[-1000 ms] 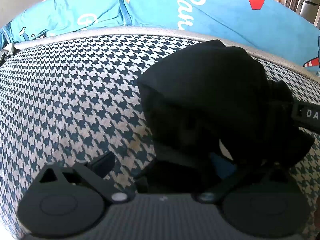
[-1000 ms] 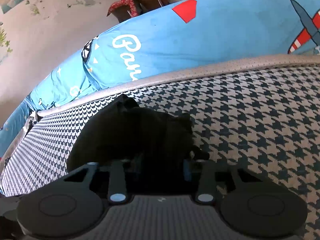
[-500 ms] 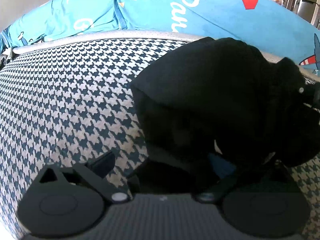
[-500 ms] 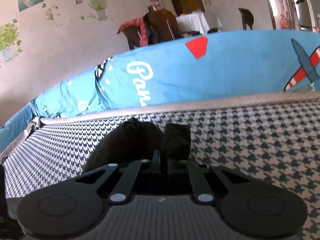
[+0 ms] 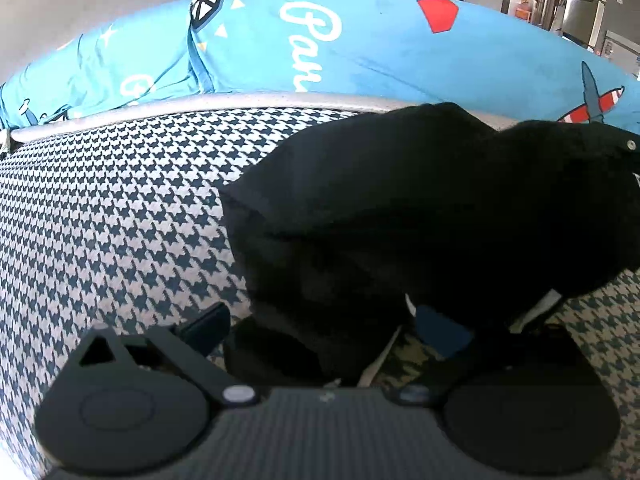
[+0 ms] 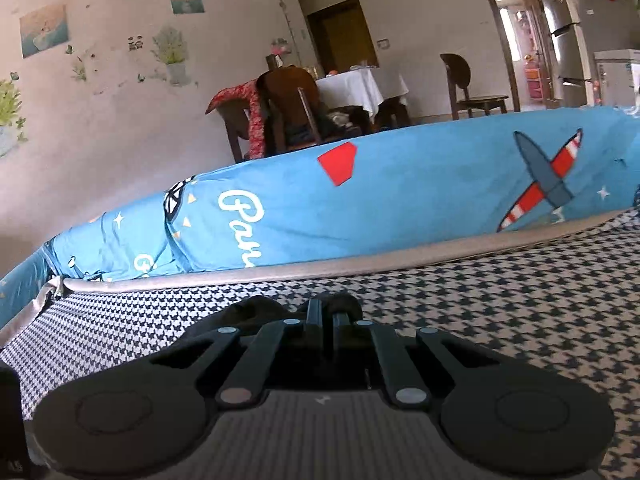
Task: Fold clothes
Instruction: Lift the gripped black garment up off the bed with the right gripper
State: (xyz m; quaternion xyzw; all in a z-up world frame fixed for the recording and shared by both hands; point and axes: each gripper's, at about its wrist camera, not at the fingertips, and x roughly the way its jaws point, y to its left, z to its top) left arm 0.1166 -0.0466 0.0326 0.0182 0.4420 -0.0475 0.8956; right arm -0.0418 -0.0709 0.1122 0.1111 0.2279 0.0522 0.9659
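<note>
Your right gripper (image 6: pixel 328 322) pinches the black garment (image 5: pixel 420 216) tight at lower middle, maybe to lift a fold. Your left gripper (image 5: pixel 320 332) gapes wide, holding nothing.

1. The left wrist view sits low over the houndstooth mattress (image 5: pixel 120 216), tilted down and very near the black garment (image 5: pixel 420 208), which fills its right half.
2. The right wrist view lies almost level with the mattress (image 6: pixel 500 292), looking out over the blue cushion (image 6: pixel 420 196) into the room.
3. Both views share mattress, cushion (image 5: pixel 380 52) and garment (image 6: pixel 256 312).
</note>
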